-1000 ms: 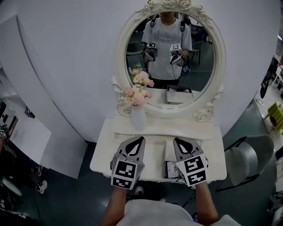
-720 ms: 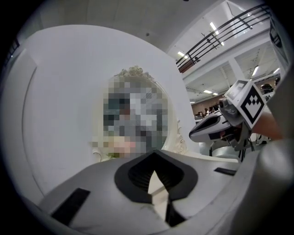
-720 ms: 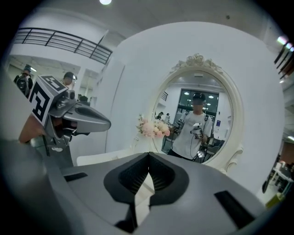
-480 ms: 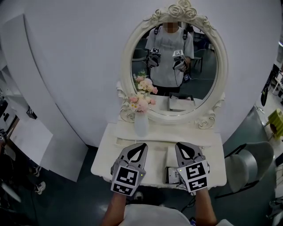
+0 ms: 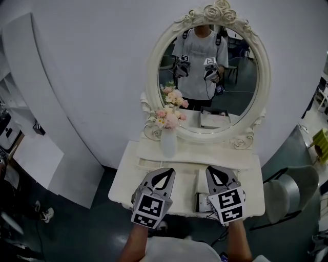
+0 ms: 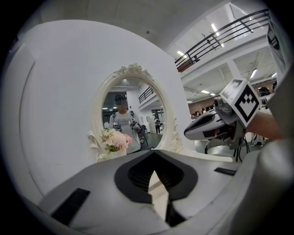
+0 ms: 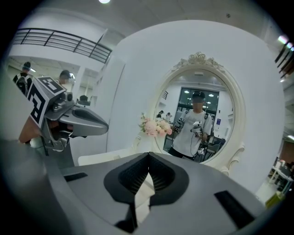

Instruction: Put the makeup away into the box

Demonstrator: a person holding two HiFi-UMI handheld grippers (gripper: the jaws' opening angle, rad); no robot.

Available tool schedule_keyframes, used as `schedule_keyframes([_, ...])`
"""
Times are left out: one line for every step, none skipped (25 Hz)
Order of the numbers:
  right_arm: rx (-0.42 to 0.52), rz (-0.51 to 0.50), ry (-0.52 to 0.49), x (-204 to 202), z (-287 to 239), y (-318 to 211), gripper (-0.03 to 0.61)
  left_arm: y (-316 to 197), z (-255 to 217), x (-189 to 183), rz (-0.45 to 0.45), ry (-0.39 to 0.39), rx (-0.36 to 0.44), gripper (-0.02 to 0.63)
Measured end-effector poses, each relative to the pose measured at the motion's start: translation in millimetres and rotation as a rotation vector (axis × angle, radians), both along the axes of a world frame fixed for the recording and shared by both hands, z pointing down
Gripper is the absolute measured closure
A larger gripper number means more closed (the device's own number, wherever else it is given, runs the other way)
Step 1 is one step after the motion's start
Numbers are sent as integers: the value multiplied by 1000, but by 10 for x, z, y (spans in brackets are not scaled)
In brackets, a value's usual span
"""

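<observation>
Head view: white-painted dressing table [image 5: 125, 184] is standing under an oval carved-frame mirror [image 5: 219, 12]. A small grey box [image 5: 201, 202] is sitting at the front edge, partly hidden beneath the right gripper [image 5: 213, 170]. The left gripper [image 5: 165, 171] is hovering alongside. No makeup is showing.
Left gripper view: the jaws are meeting, with nothing between them.
Right gripper view: these jaws are likewise pressing together, empty.
The makeup is probably light, hard and slippery, so gripping each piece mid-body looks best.

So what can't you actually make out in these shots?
- Box: head view, the right gripper covers most of it; contents unseen.
- Makeup: none recognisable in any view; too small or hidden.
- Tabletop: in both gripper views, each gripper's own body blocks most of it.
</observation>
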State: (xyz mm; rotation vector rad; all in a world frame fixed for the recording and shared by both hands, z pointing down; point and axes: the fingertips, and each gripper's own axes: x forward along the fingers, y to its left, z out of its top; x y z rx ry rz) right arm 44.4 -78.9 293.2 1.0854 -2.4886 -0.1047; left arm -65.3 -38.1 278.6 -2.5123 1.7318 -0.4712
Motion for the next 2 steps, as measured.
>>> schedule_keyframes([0,3,-3,-15,5,-2,576,5,4,-15,2,-1,-1,603])
schedule_keyframes([0,5,-5,-29,11,-4,575,10,9,-31,3,-1,-1,603])
